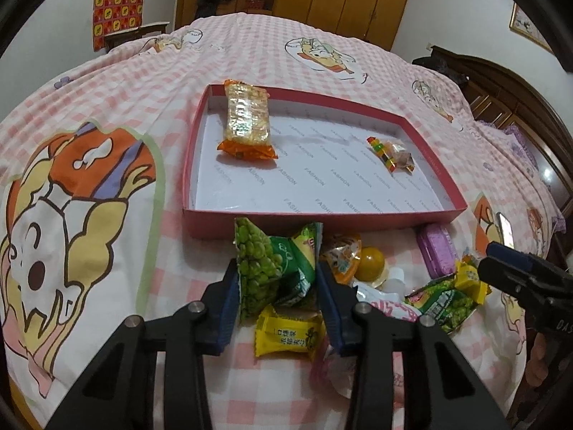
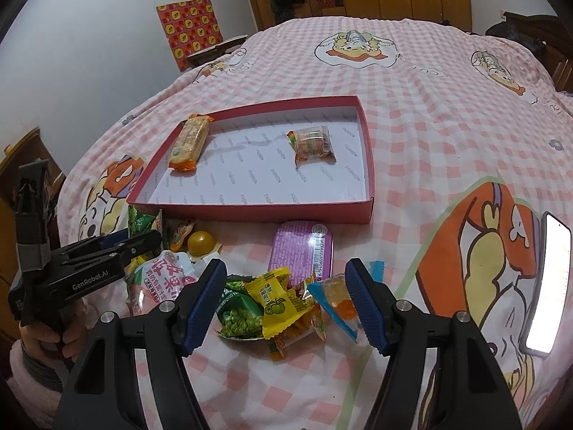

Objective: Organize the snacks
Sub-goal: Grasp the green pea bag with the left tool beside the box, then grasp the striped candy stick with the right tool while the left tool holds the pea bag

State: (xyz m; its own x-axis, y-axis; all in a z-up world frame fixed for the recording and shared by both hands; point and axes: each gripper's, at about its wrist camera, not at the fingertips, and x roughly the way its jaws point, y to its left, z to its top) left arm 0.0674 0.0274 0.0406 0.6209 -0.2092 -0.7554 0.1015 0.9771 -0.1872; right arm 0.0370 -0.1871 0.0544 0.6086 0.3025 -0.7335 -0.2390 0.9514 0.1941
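Observation:
A shallow red box [image 1: 322, 220] [image 2: 250, 211] lies on the bed and holds an orange cracker packet [image 1: 247, 122] [image 2: 189, 141] and a small clear candy packet [image 1: 392, 154] [image 2: 315, 143]. My left gripper [image 1: 277, 286] [image 2: 150, 242] is shut on a green pea packet [image 1: 265, 265] [image 2: 139, 220], held upright just before the box's front wall. My right gripper [image 2: 286, 301] [image 1: 490, 261] stands open above a loose heap with a yellow candy [image 2: 275, 297], another green pea packet [image 2: 240, 317] and a blue-edged jelly packet [image 2: 333, 297].
A purple tin [image 2: 302, 251] [image 1: 437, 251], a round yellow jelly [image 2: 202, 243] and a pink-white pouch [image 2: 161, 283] lie before the box. A lit phone [image 2: 548, 286] rests on the pink checked bedspread at the right. Wardrobes stand beyond the bed.

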